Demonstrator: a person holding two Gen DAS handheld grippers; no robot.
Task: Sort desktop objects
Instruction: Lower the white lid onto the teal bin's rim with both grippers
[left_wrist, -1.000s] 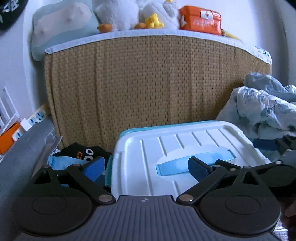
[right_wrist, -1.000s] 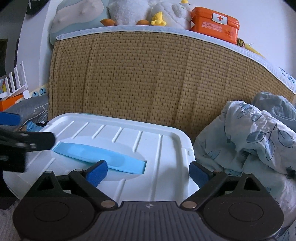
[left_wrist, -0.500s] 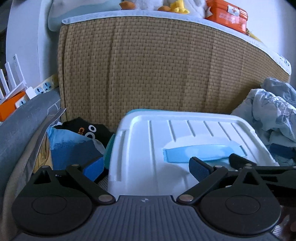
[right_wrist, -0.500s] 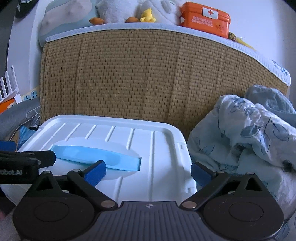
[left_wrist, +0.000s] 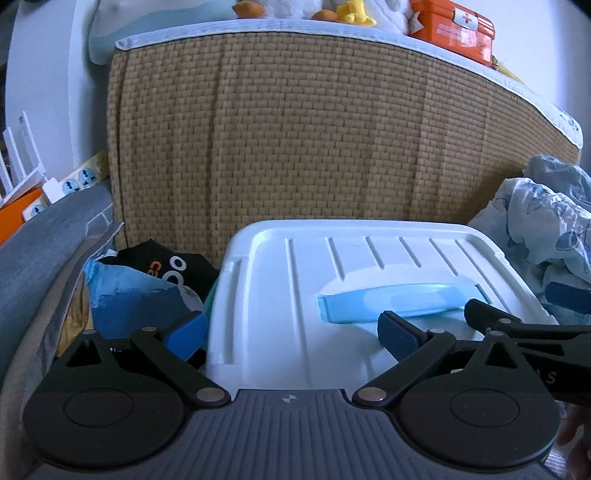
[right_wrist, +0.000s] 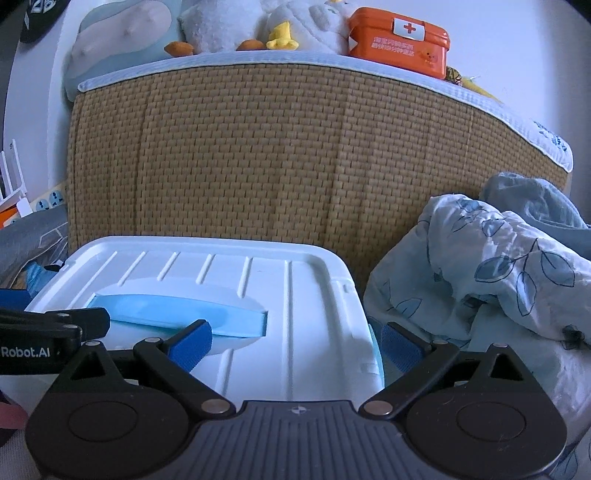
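While spread wide and empty, straddling a white ribbed bin lid (left_wrist: 369, 295) with a pale blue handle (left_wrist: 399, 301) against the woven headboard (left_wrist: 303, 147): left gripper (left_wrist: 291, 332) over its left edge, right gripper (right_wrist: 297, 341) over its right edge.

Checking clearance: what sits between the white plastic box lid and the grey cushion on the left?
Left wrist view: crumpled blue bag and black cloth.

Box lid (left_wrist: 354, 295): smooth, glossy white plastic
Handle (left_wrist: 395, 302): blue plastic
Panel (right_wrist: 280, 155): rough woven wicker
Bedding (right_wrist: 498, 266): crumpled cloth
First-aid box (right_wrist: 399, 40): glossy orange
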